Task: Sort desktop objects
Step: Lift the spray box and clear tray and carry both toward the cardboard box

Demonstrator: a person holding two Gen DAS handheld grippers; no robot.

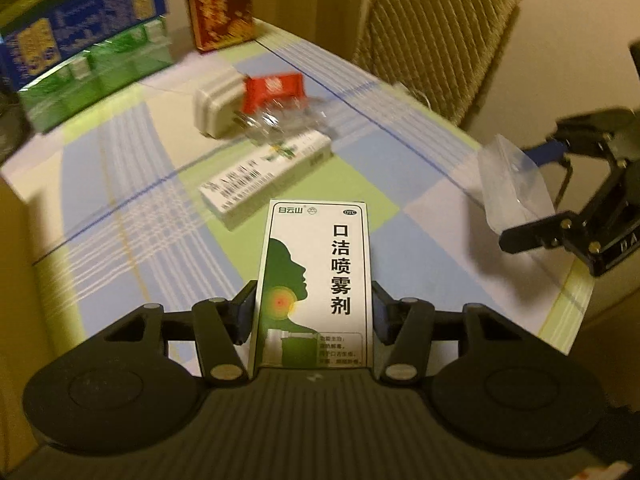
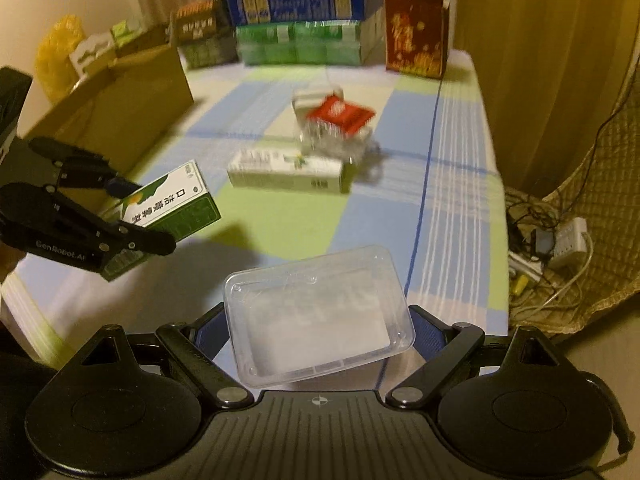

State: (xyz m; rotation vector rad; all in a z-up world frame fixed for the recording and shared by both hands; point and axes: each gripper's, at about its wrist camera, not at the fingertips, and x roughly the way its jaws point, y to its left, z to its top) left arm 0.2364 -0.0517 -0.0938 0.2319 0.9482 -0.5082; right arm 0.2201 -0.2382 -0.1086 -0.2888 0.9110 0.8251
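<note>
My left gripper (image 1: 314, 312) is shut on a white and green spray box (image 1: 316, 276) and holds it above the checked tablecloth (image 1: 120, 232). The box also shows in the right wrist view (image 2: 168, 208), in the left gripper (image 2: 136, 216). My right gripper (image 2: 316, 332) is shut on a clear plastic box (image 2: 320, 316), held above the table; it shows in the left wrist view (image 1: 512, 184) in the right gripper (image 1: 532, 192). On the table lie a long white medicine box (image 1: 268, 176), a clear packet with a red label (image 1: 276, 104) and a white block (image 1: 216, 104).
Stacked blue and green cartons (image 2: 300, 24) and a red box (image 2: 416, 36) stand at the table's far end. An open cardboard box (image 2: 116, 112) stands at the left. A chair (image 1: 432, 32) stands beside the table. Cables and a power strip (image 2: 560, 248) lie on the floor.
</note>
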